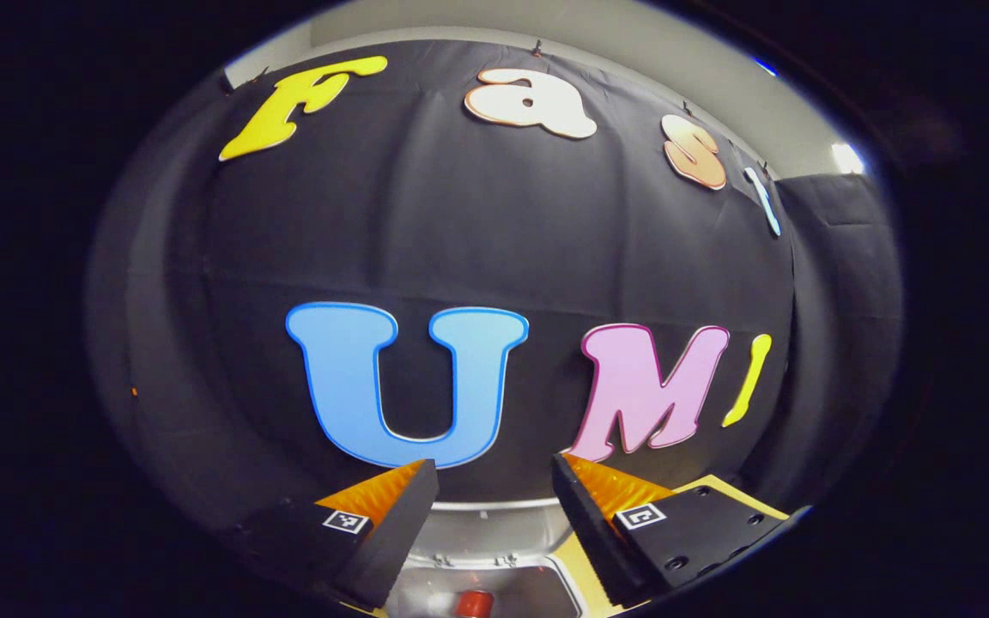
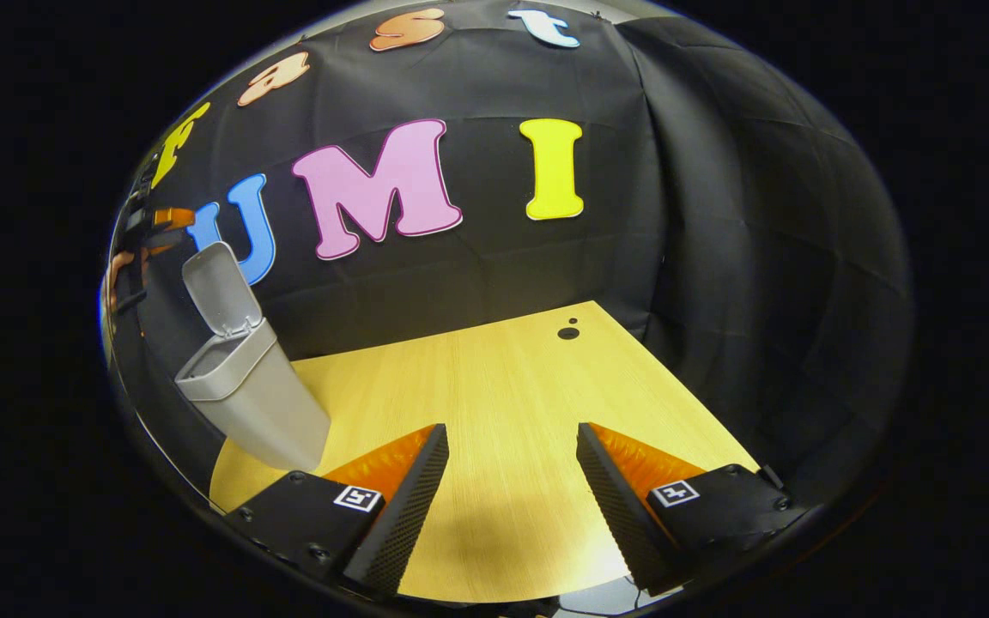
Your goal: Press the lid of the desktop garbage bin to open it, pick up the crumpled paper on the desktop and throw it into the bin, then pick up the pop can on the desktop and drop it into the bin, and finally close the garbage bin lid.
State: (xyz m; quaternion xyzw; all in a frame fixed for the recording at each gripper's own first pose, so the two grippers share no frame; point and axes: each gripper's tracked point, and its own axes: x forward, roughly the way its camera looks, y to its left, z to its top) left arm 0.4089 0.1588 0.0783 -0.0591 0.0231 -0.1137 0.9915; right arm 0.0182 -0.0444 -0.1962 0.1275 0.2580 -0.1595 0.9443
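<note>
I am holding the left gripper with fingers apart above the open bin, a can inside. The right gripper is spread, empty. The lid looks light; I'd push its top edge.

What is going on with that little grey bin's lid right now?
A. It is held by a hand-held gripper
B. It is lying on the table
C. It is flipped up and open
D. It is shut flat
C: in the right gripper view the lid stands raised behind the bin, whose mouth is uncovered, and no hand-held gripper touches it.
</note>
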